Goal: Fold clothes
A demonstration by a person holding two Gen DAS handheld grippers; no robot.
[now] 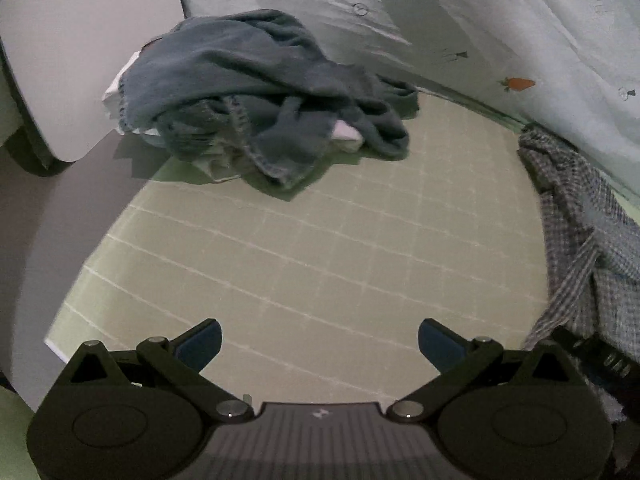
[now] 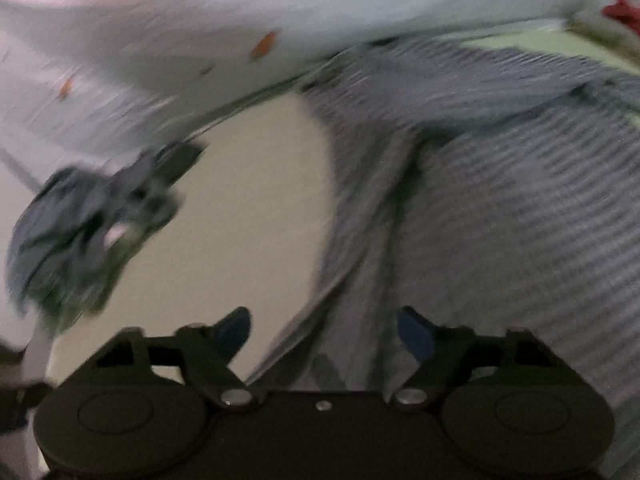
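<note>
2 garments wait on the green grid mat [image 1: 304,264], and we take them from left to right. Far left in the left wrist view, a crumpled blue-grey garment [image 1: 256,96] sits heaped over some white cloth at the mat's far corner, against the pale printed bedding [image 1: 500,20]. Our left gripper [image 1: 320,344] hangs released above bare mat, nothing between its blue pads, well apart from that heap.

Further right lies the checked shirt [image 1: 584,232], spread along the mat's right edge. In the blurred right wrist view the checked shirt [image 2: 500,208] fills the right half, its long axis running from the gripper away toward the bedding, with a flap or sleeve trailing down to the near edge. Our right gripper [image 2: 324,332] is released too; its jaws stand apart over that trailing fabric, and we see no pinch on it.

We judge the shirt to be next: it lies directly ahead of the right gripper and off to the right of the left one, so the right hand is nearer.
</note>
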